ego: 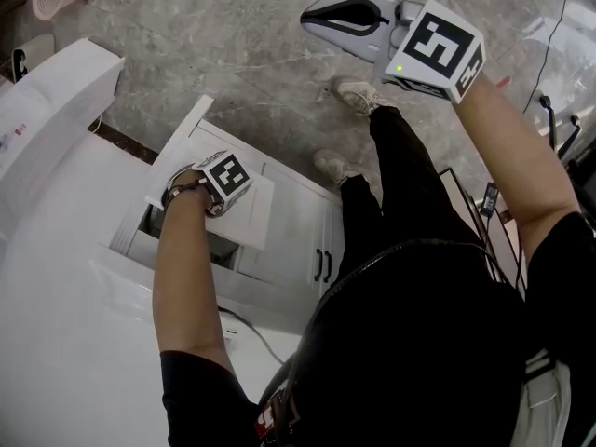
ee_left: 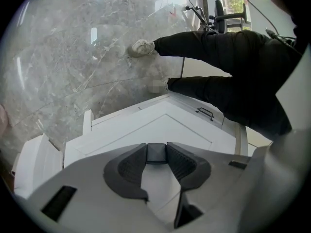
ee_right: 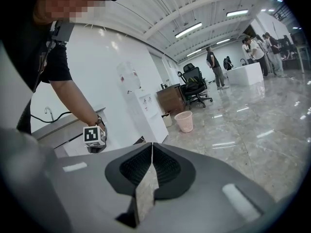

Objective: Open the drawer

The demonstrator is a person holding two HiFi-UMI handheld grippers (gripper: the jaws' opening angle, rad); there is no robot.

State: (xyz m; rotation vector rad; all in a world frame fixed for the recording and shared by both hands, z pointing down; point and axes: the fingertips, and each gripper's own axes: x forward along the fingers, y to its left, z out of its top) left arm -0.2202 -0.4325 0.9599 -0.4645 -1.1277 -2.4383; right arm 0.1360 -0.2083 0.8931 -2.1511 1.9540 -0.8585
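Nearest item: your left gripper (ee_left: 155, 155), its dark ribbed pads spread only as far as the thing between them, pinching a small dark-grey square knob (ee_left: 155, 151). Knob: mounted at the upper middle of the white panelled drawer front (ee_left: 163, 127), the only purchase offered. Drawer: top of a white cabinet, below and left of you in the head view, just beside the twin white cabinet doors with slim black bar handles (ego: 322, 264). It appears drawn part-way out, with a dark gap (ego: 220, 250) showing behind its front. Handling, judged: stiff, rigid panel, unlikely to flex or mark. Weight is probably light to moderate, the contents being out of sight. It should run on straight slides, so pull level and square to the front, since a slanted pull may bind it. The knob looks small and smooth, so a firm squeeze matters more than force, and a slip off it is the likeliest fault. Right gripper (ee_right: 151, 149): held high and well apart from the cabinet, over the grey marble-patterned floor (ego: 242, 54), pads pressed together at the tips with nothing between them. It is idle and has no part in the pull.
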